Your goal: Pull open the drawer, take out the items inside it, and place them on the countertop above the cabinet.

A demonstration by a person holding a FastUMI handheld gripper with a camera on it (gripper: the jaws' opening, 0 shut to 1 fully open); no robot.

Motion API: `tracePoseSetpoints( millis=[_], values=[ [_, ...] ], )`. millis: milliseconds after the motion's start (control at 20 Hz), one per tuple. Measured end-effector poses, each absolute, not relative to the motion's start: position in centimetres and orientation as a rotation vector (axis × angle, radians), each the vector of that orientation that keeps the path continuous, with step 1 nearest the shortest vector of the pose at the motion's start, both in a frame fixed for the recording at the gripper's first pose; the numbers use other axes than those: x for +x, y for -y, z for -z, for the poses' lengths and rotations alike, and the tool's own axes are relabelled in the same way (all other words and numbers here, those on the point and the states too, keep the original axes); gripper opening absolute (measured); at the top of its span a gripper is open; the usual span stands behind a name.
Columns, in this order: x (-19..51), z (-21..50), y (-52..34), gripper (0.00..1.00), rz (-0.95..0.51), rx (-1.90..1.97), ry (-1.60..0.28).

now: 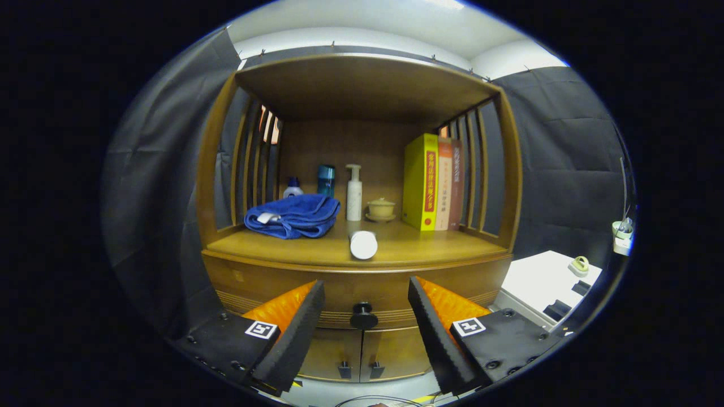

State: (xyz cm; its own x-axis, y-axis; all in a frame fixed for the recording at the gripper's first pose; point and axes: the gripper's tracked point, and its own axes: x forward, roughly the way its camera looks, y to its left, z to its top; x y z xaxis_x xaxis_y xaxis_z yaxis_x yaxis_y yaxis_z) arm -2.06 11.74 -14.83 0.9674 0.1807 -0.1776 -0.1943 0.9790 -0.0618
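A wooden cabinet stands ahead with its drawer closed under the countertop. The drawer's round black knob sits a little beyond my fingers, in line with the gap between them. My gripper is open, with nothing between its fingers. On the countertop a white cylindrical container lies on its side near the front edge. What is inside the drawer is hidden.
A folded blue towel lies on the countertop's left. Behind it stand a small bottle, a teal bottle, a white pump bottle and a small lidded cup. Upright books fill the right. Two lower doors sit beneath the drawer. A white table stands to the right.
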Motion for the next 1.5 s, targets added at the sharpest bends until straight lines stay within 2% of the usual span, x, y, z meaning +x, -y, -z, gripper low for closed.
tracePoseSetpoints(
  millis=[200,450,600,1500],
  values=[
    [-8.1,8.3,-7.9,0.97,-0.134,-0.096,-0.091],
    [-14.2,4.3,-3.6,0.97,-0.078,-0.095,-0.035],
    [-16.3,2.7,-2.9,0.97,-0.095,-0.052,-0.017],
    [-16.9,2.6,-1.1,0.97,-0.067,-0.027,-0.039]
  ],
)
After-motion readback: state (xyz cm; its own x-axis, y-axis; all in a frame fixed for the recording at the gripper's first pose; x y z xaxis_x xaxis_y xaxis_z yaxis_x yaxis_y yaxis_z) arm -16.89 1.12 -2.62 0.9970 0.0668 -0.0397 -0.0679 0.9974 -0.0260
